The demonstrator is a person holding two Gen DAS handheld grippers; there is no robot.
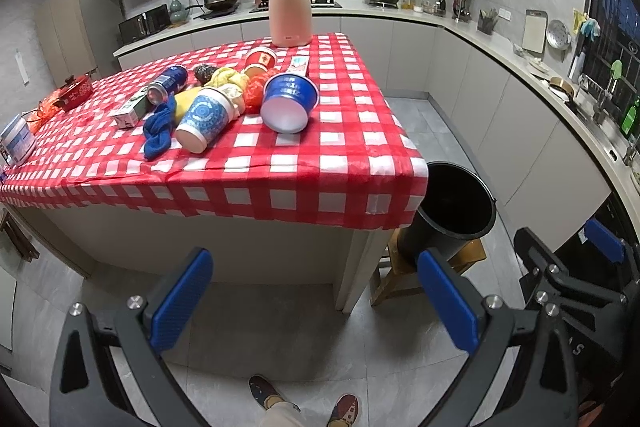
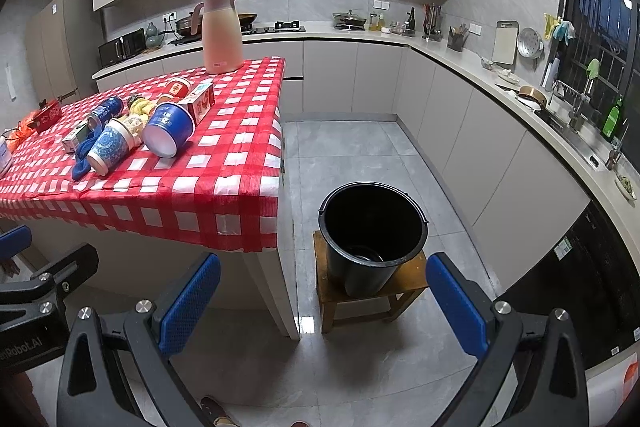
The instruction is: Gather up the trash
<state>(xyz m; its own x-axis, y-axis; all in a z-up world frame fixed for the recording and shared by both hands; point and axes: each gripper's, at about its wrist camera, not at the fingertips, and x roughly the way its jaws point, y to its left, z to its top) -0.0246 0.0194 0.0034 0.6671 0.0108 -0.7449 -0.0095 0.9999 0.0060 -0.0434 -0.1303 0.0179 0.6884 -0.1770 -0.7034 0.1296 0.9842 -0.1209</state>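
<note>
Red-checked table [image 1: 280, 163]: trash pile [image 1: 224, 99] well beyond both open tongs [image 1: 316, 301] [image 2: 322, 301].

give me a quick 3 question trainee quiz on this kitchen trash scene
1. True or false: the black bucket stands on a wooden stool.
2. Which lies nearest the table's front edge? A) pink jug B) patterned paper cup C) red cup
3. Fill in: both the left hand-held gripper and the right hand-held gripper are ____ and hold nothing.

Key: 1 true; 2 B; 3 open
</note>
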